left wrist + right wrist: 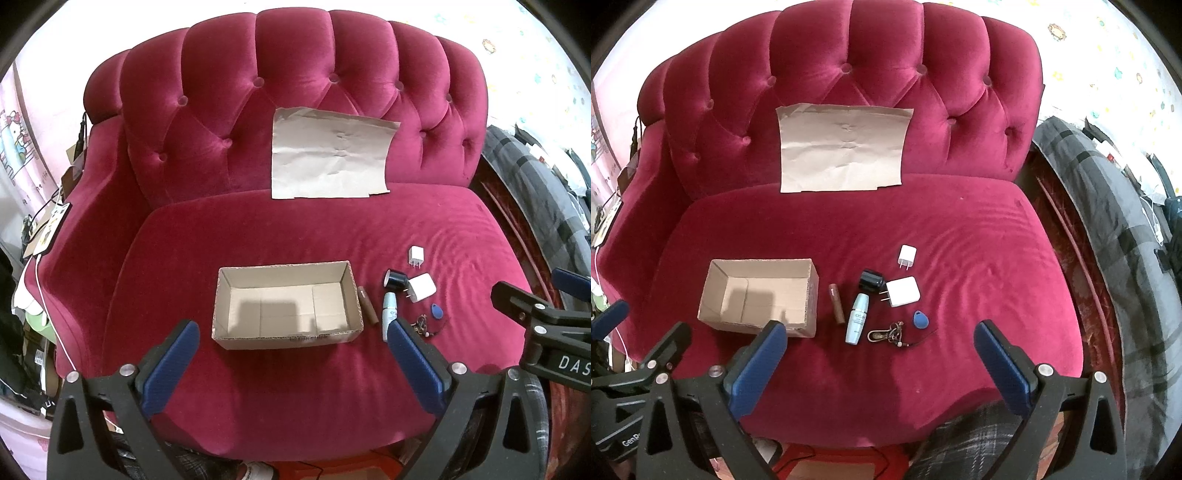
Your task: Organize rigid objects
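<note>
**Box empty, nothing sorted yet**

Cardboard box (759, 295) sits open on the left part of the red sofa seat (979, 236), and its inside shows only bare card, so as far as both views show, no item has gone in. Left gripper (291, 354) hangs over the front edge of the seat just short of the box, jaws spread wide, nothing between them. Just right of the box lies a brown stick (836, 304) (lipstick-like, can't confirm), near the box wall but apart from it. Next a pale blue bottle (857, 322) lying down, cap end toward the back. Behind it a black cylinder (870, 282), touching or nearly touching the large white charger (903, 291); can't tell which. A small white charger (907, 256) stands apart, further back. Nearer the front, a brown keyring tangle (888, 334) and a blue key fob (918, 319) beside it. Right gripper (879, 350) hovers short of this cluster, also wide open and empty.

Judgement: task is at the very start, seven loose items left to move, presumably into the box. A sheet of brown paper (844, 147) leans on the sofa back, likely not part of the job.
</note>
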Demonstrator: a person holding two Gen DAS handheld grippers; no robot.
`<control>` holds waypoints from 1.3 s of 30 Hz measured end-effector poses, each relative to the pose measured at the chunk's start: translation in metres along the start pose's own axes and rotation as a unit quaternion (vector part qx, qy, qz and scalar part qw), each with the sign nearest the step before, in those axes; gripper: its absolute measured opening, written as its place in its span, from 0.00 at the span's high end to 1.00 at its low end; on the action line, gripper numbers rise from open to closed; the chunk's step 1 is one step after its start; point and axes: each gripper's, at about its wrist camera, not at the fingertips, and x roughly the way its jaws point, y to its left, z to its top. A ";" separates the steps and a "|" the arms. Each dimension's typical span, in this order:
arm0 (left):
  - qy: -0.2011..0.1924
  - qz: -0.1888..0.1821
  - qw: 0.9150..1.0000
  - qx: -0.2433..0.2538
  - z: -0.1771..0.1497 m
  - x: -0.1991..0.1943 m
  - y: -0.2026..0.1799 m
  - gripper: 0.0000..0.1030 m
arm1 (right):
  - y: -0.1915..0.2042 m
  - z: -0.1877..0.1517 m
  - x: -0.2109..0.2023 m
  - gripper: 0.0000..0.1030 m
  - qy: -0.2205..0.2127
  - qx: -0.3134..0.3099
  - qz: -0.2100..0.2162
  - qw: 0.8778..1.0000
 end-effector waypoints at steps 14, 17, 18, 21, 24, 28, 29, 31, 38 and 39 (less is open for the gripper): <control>0.000 -0.001 1.000 -0.001 -0.001 0.000 0.000 0.00 | 0.001 0.001 0.000 0.00 -0.002 -0.006 -0.003 1.000; 0.001 -0.002 1.000 -0.002 -0.001 0.000 0.001 0.00 | 0.001 0.000 0.001 0.00 -0.001 -0.007 -0.005 1.000; 0.001 -0.002 1.000 -0.002 0.000 0.000 0.001 0.00 | 0.001 0.000 0.001 0.00 -0.001 -0.008 -0.006 1.000; 0.002 -0.005 1.000 0.001 0.001 0.000 0.001 0.00 | 0.001 0.003 -0.001 0.00 -0.002 -0.010 -0.010 1.000; 0.001 -0.006 1.000 0.000 0.002 0.000 0.000 0.00 | 0.001 0.002 -0.002 0.00 -0.004 -0.010 -0.012 1.000; 0.001 -0.009 1.000 -0.001 0.002 0.000 0.000 0.00 | 0.000 0.002 -0.003 0.00 -0.006 -0.009 -0.014 1.000; 0.001 -0.009 1.000 -0.002 0.002 0.000 0.000 0.00 | -0.001 0.002 -0.003 0.00 -0.005 -0.008 -0.014 1.000; 0.001 -0.009 1.000 -0.002 0.002 -0.001 -0.001 0.00 | -0.001 0.003 -0.003 0.00 -0.004 -0.007 -0.014 1.000; -0.003 -0.012 1.000 0.001 0.002 -0.005 0.001 0.00 | 0.000 0.003 -0.008 0.00 -0.009 -0.010 -0.015 1.000; -0.004 -0.013 1.000 0.001 0.003 -0.006 0.002 0.00 | 0.000 0.002 -0.010 0.00 -0.010 -0.010 -0.016 1.000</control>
